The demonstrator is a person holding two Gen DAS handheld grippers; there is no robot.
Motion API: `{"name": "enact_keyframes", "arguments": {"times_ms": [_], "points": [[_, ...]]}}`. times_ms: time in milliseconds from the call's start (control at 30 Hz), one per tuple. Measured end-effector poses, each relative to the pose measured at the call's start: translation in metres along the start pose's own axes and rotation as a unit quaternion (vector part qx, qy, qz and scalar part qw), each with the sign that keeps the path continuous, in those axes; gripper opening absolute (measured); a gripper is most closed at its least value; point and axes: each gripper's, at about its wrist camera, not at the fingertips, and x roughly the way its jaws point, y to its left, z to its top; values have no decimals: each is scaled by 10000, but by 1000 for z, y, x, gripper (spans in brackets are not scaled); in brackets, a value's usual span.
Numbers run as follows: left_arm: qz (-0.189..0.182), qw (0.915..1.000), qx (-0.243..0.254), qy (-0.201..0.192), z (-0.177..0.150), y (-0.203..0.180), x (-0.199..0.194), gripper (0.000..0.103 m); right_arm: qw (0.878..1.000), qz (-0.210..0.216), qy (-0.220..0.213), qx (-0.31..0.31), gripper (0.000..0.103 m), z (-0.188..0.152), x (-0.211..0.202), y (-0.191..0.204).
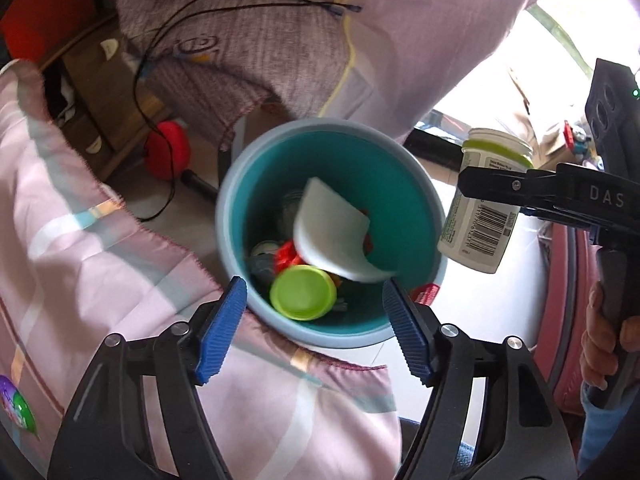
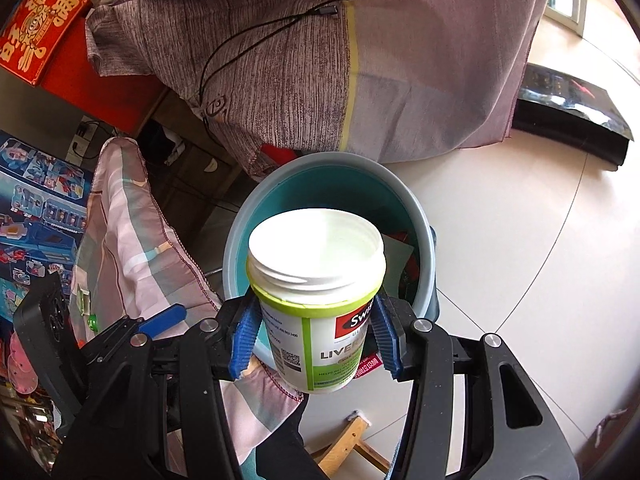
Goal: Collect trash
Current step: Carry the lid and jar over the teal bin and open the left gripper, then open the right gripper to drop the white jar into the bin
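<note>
A round bin (image 1: 400, 200) with a teal inside and a pale blue rim stands on the floor. In it lie a lime-green lid (image 1: 303, 293), a curled white sheet (image 1: 332, 232), a red wrapper (image 1: 286, 258) and other scraps. My left gripper (image 1: 313, 292) hangs open just above the bin's near rim, and nothing is between its blue pads. My right gripper (image 2: 316, 312) is shut on an open white supplement jar (image 2: 320, 320) with a green-banded label, holding it over the bin (image 2: 320, 184). In the left wrist view the jar (image 1: 480, 216) hangs tilted at the bin's right side.
A pink checked blanket (image 1: 100, 260) drapes beside the bin's near left. A mauve cloth (image 1: 248, 40) with a black cable (image 1: 160, 40) hangs behind it. A red round object (image 1: 166, 150) lies on the floor. Pale tiles (image 2: 500, 240) spread right; a person's hand (image 1: 604, 340) grips the right handle.
</note>
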Motion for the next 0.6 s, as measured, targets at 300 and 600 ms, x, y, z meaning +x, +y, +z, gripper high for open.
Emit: {"name": "enact_keyframes", "arguments": {"times_ms": [300,600], "points": [[13,9989,-395,-246,-12,28,-26,88,9994,39,340,-65,58,-3,24,13],[-64,9981,-554,-271,-25,35,-35,90,9991,-160,394,-28,79,-10,23,18]]}}
